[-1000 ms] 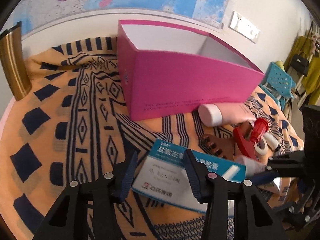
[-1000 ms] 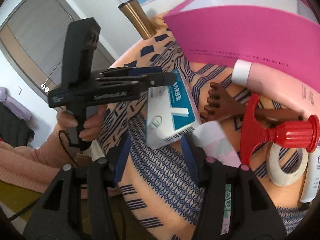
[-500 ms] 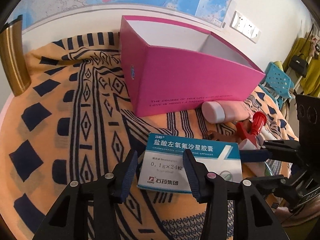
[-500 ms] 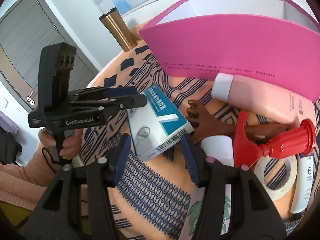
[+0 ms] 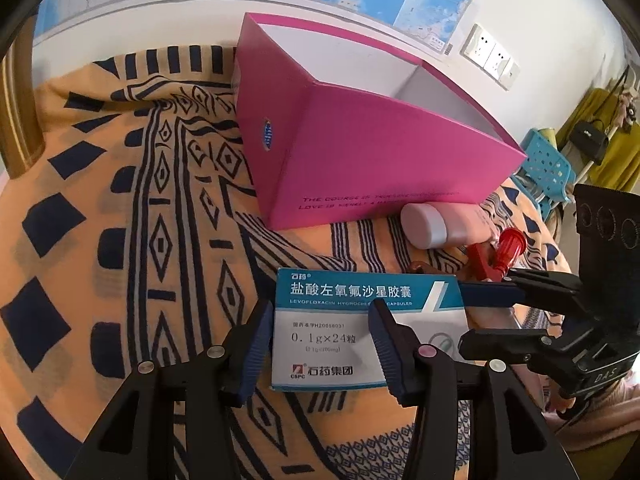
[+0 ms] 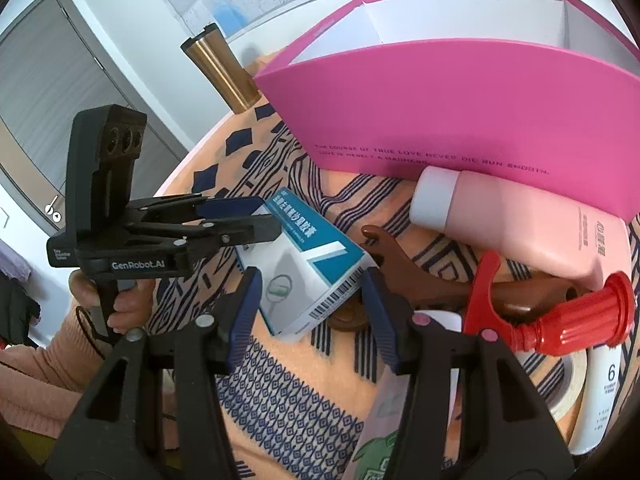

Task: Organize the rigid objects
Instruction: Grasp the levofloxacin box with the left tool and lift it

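Right wrist view: we see the medicine box [image 6: 304,264] with its barcode end between the pads of the right tongs [image 6: 312,304], which pinch it across its width.
Where the box is: it seems raised a little off the patterned cloth on the desk [image 5: 120,240], in front of the pink bin [image 5: 380,168].
Left tongs: the left tongs [image 5: 320,340] are spreading at the box's other end. One pad sits at its edge and the other crosses its printed face, so we judge they are not pressing on it.
Why two grips: we read this as a pass from one hand to the other, so the box can be carried by one end.
Why the bin: its open top faces up and it is near, so it is the likely home.
Clutter: the pink bottle [image 6: 520,220] and the brown scratcher [image 6: 408,272] lie just beside the box, so lifting it clear comes first.
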Demonstrator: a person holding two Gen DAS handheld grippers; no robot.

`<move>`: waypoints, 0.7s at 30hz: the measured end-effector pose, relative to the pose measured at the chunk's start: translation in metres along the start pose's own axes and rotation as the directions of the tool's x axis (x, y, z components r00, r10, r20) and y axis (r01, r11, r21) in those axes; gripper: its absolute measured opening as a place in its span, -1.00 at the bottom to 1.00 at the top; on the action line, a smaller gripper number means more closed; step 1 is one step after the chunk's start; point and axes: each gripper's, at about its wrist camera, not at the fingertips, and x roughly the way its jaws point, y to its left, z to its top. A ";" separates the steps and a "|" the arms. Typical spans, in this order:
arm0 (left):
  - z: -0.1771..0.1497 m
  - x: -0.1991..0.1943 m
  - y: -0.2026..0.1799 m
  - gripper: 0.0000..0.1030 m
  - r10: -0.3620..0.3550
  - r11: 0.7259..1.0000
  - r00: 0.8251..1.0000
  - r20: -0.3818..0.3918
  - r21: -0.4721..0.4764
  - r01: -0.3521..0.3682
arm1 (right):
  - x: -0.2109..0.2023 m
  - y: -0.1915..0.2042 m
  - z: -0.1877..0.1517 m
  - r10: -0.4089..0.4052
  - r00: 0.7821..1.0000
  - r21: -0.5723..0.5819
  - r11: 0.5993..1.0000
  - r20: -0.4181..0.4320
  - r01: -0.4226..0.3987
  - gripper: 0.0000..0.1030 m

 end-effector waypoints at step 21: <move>0.004 -0.006 -0.011 0.22 0.010 1.000 1.000 0.001 0.005 -0.010 | 0.001 -0.001 0.006 0.032 0.999 0.006 0.999 -0.004 -0.032 0.07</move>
